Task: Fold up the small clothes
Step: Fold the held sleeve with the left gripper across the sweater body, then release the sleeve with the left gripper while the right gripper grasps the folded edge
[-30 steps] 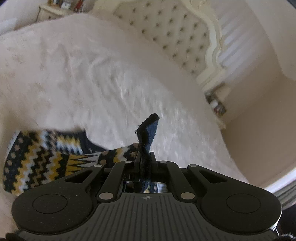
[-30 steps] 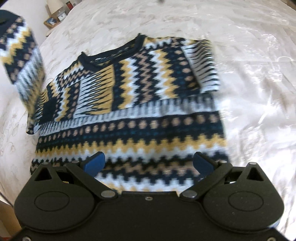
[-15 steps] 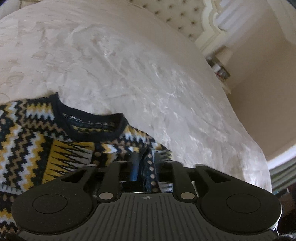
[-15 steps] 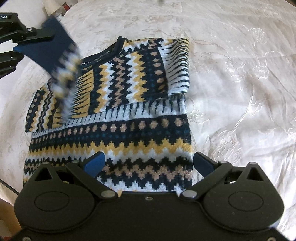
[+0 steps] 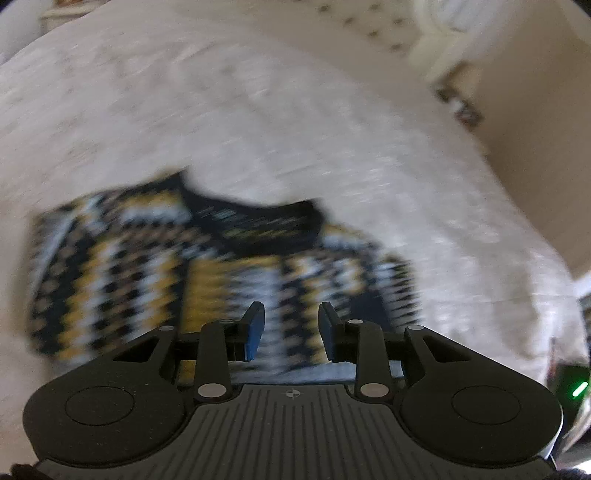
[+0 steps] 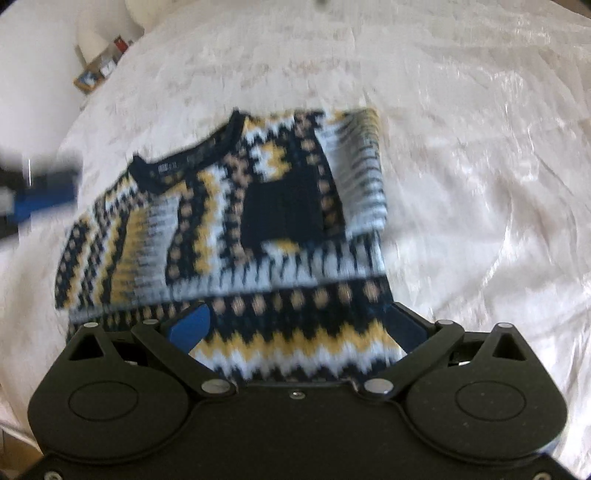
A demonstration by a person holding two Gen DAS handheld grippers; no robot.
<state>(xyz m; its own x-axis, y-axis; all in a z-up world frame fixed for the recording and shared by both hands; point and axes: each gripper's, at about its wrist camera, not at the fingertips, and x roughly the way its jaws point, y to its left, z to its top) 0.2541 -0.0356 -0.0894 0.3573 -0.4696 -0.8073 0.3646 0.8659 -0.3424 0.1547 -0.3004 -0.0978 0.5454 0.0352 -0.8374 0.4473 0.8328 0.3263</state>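
A knitted sweater (image 5: 129, 266) in navy, yellow, white and beige lies flat on the white bedspread (image 5: 258, 110), collar away from me. In the right wrist view both sleeves of the sweater (image 6: 221, 221) are folded in over the chest, and a navy cuff (image 6: 280, 206) rests in the middle. My left gripper (image 5: 291, 310) hovers over the sweater's shoulder area; its jaws are opening and nothing is pinched between the blue pads. It also shows blurred as the left gripper (image 6: 44, 195) at the picture's left edge. My right gripper (image 6: 298, 310) stands wide open above the hem, holding nothing.
A tufted cream headboard (image 5: 369, 22) rises at the far end of the bed. A small stand with items (image 5: 458, 107) sits beside it by a beige wall. Another bedside table (image 6: 99, 70) is off the bed's far left corner. Wrinkled bedspread (image 6: 480, 147) surrounds the sweater.
My left gripper carried the held sleeve across the sweater, sank and let it go; the sleeve now lies over the chest. The right gripper shifted slightly, still open.
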